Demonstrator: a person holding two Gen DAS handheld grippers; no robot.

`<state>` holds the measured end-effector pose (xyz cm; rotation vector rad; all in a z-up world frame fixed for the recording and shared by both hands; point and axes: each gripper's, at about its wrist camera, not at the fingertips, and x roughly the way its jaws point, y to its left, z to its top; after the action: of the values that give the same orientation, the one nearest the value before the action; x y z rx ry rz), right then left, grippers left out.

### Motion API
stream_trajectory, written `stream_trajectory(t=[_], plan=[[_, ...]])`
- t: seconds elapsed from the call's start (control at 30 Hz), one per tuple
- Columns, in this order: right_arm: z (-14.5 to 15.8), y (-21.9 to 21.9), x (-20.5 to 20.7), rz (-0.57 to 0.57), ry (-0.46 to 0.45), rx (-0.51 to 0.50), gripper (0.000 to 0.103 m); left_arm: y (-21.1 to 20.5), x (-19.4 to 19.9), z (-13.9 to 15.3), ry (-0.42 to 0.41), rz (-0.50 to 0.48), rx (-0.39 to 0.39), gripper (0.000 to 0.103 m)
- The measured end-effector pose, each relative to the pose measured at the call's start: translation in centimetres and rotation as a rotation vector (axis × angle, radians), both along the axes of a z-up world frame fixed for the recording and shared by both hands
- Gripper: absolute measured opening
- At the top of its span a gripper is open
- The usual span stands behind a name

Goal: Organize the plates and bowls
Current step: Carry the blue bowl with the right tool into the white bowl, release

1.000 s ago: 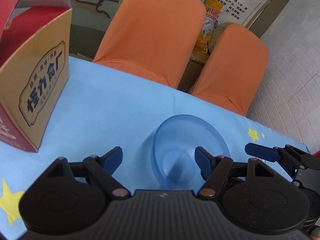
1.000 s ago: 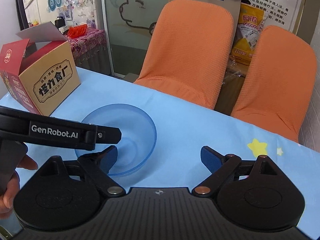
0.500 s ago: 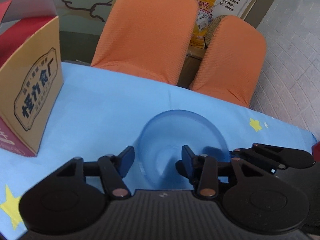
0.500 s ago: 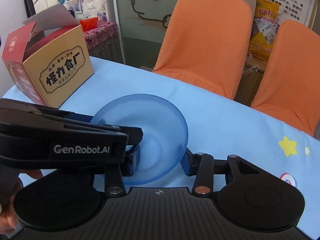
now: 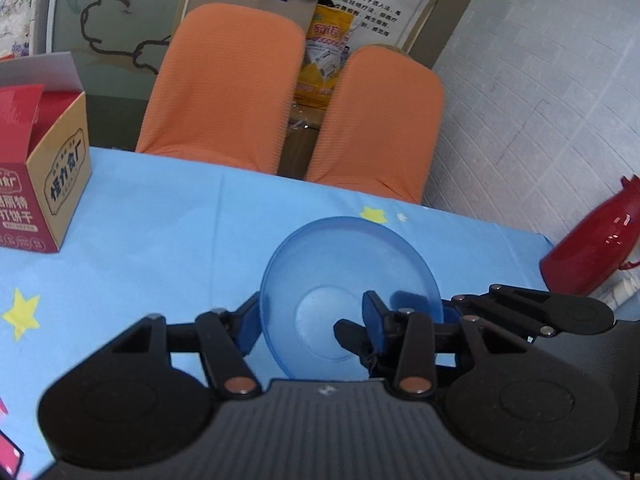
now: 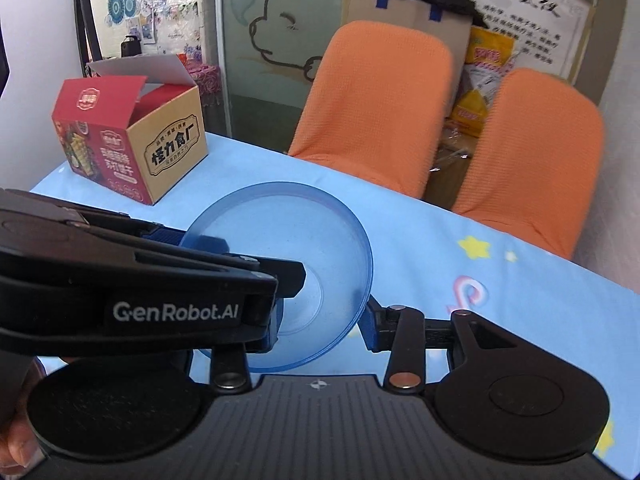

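Observation:
A translucent blue bowl is held up above the light blue table and tilted toward the cameras. My left gripper is shut on its near left rim, one finger outside and one inside. My right gripper is shut on the bowl across its near right rim. The left gripper's body crosses the right wrist view from the left. The right gripper's fingers show at the bowl's right side in the left wrist view.
An open red and tan cardboard box stands at the table's far left, also in the left wrist view. Two orange chairs stand behind the far edge. A red jug is at the right. A white tiled wall lies beyond.
Both grippers have closed on the bowl's rim. The bowl has risen off the table, tilted up toward the cameras, and shifted to the right.

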<state>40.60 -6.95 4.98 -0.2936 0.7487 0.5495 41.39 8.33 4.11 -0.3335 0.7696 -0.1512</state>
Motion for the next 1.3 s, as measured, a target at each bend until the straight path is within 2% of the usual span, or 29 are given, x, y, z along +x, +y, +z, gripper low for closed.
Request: stream_trajectory(t=[0.23, 0.5, 0.7, 0.9, 0.97, 1.0, 1.07, 1.1, 1.13, 1.23, 1.3], plan=[[0.8, -5.4, -7.5, -0.095, -0.024, -0.005, 0.078, -7.2, -6.9, 0.8, -0.03, -0.104, 0.002, 0.044], [-1.6, -9.7, -13.2, -0.182, 0.016, 0.012, 0.081, -12.8, -12.3, -1.8, 0.003, -0.208, 0.015, 0.044], [-4.0, -10.1, -14.2, -0.182, 0.051, 0.024, 0.082, -13.7, -13.4, -3.8, 0.046, -0.226, 0.033, 0.046], [-5.0, -10.5, -14.1, -0.169, 0.061, 0.047, 0.08, -14.0, -12.3, -4.8, 0.075, -0.236, 0.038, 0.049], [-5.1, -10.9, -14.4, -0.166, 0.065, 0.06, 0.08, -14.0, -12.3, -5.0, 0.075, -0.243, 0.038, 0.053], [-5.0, -11.0, -14.6, -0.164, 0.059, 0.065, 0.08, -14.0, -12.3, -5.0, 0.071, -0.249, 0.033, 0.055], [-4.6, -11.6, -15.3, -0.17, 0.023, 0.069, 0.083, -13.8, -12.5, -4.6, 0.057, -0.257, 0.018, 0.068], [-4.2, -11.8, -15.8, -0.177, -0.002, 0.068, 0.087, -13.7, -12.7, -4.3, 0.046, -0.254, 0.019, 0.07], [-3.9, -12.1, -16.2, -0.183, -0.029, 0.07, 0.09, -13.6, -12.9, -3.9, 0.036, -0.252, 0.024, 0.076], [-3.0, -13.1, -17.6, -0.218, -0.107, 0.093, 0.103, -13.1, -14.0, -2.2, -0.033, -0.245, 0.035, 0.077], [-2.7, -13.6, -18.6, -0.248, -0.15, 0.119, 0.103, -12.7, -14.7, -1.2, -0.076, -0.236, 0.03, 0.077]])
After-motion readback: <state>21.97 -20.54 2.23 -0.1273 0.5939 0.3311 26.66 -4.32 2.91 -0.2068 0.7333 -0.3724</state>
